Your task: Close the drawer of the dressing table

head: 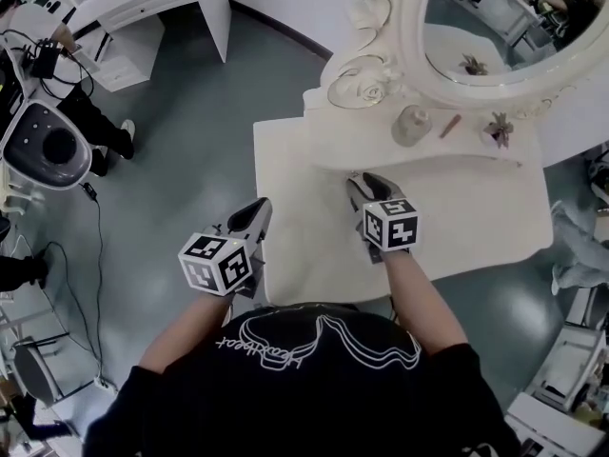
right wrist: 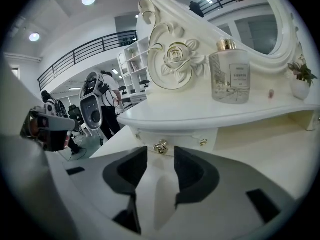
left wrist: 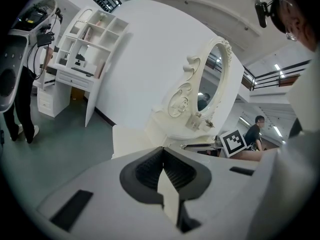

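Before drawer knob [right wrist: 161,146]: right gripper [right wrist: 160,152] fingers spread (knob just beyond tips); left gripper [left wrist: 163,150] fingers pressed together, beside bench [head: 476,208] edge.

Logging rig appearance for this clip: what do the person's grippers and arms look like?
The left gripper and right gripper have pale grey bodies with dark ribbed pads. Each carries a white cube printed with black square markers. The person wears a black short-sleeved shirt with a white line drawing.
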Available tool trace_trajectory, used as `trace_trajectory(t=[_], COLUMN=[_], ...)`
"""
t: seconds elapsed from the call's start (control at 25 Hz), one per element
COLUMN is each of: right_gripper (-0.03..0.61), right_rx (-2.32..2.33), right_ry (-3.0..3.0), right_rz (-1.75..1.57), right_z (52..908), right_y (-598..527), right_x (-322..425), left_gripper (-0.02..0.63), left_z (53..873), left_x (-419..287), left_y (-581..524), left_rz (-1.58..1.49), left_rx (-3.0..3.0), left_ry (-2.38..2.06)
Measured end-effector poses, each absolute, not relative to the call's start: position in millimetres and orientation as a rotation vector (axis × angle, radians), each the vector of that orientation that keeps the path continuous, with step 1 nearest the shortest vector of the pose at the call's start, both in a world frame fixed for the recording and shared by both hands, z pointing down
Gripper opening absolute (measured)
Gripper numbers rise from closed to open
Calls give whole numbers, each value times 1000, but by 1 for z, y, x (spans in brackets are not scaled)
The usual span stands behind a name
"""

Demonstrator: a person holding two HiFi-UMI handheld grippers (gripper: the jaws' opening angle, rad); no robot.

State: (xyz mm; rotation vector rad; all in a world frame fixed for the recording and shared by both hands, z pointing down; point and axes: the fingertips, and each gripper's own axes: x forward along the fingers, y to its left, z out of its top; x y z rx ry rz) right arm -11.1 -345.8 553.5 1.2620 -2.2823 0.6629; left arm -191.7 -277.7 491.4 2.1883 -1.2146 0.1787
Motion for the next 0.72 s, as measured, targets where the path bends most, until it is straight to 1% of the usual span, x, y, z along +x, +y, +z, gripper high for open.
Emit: trace_trajectory(t=[0.04,0.12,0.24,0.52,0.68,0.72], right_gripper=[170,203,210,134,13,3], right_rx=[1251,1228,1221,1075,1003,993], right_ry=[-2296,-2328,-2391,-2631,-2766,-2790], right_rz=[668,668,611,547,461,441], right_z=[551,542,520,435,377,366], right_y=[-342,-333,-320,-281,-259,-255], right_x=[-11,-9,-4,-1,-1,-1], left_gripper=[3,3,3,3,3,3], left_z=[491,489,479,430,386,375], left_x=[-190,-184,-170,-125,-102,-98], left_y=[-278,-277,-274,-260,-249,-246], left_rz=[180,186,197,208,145,128], left_rx=[2189,2199,2246,2374,2443,2462], left_ry=[-1209,-1191,-1147,-1027,-951,-934])
